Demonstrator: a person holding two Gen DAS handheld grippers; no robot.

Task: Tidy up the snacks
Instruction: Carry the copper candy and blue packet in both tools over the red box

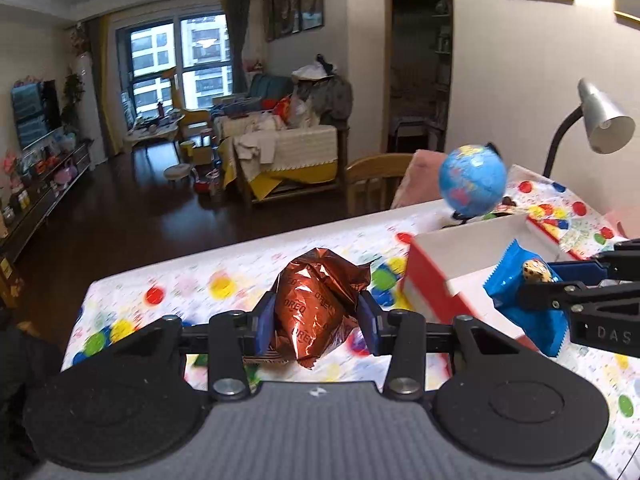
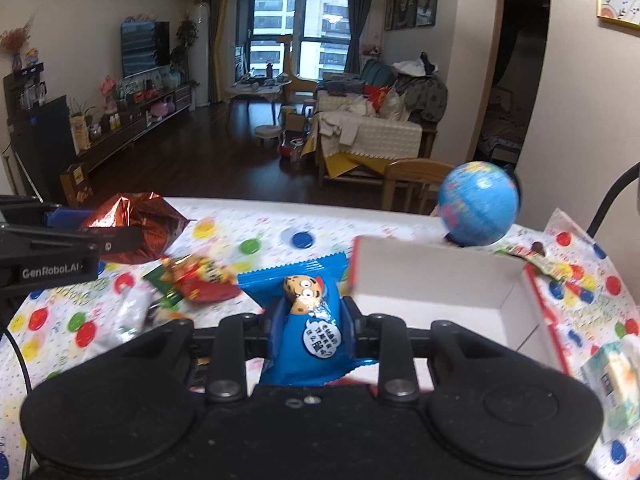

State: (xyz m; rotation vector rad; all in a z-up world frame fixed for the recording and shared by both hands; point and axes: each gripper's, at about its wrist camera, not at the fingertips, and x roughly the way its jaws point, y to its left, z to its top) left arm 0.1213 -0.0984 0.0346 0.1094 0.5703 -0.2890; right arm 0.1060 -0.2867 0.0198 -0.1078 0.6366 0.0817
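My left gripper point(image 1: 316, 320) is shut on a crinkled copper-brown Oreo packet point(image 1: 316, 304), held above the dotted tablecloth. The same packet point(image 2: 136, 228) and left gripper point(image 2: 86, 226) show at the left of the right wrist view. My right gripper point(image 2: 312, 320) is shut on a blue cookie packet point(image 2: 308, 320) with a cartoon cookie face, just left of the open red-and-white box point(image 2: 440, 300). In the left wrist view that blue packet point(image 1: 516, 280) hangs over the box point(image 1: 440, 264) near its front wall, in the right gripper point(image 1: 560, 280).
A red-and-green snack packet point(image 2: 196, 280) and a pale wrapped item point(image 2: 132, 316) lie on the tablecloth point(image 2: 256, 236). A small globe point(image 2: 478, 206) stands behind the box, a desk lamp point(image 1: 600, 120) at the right. A pale green carton point(image 2: 616, 384) lies near right. A wooden chair point(image 1: 376, 180) stands beyond the table's far edge.
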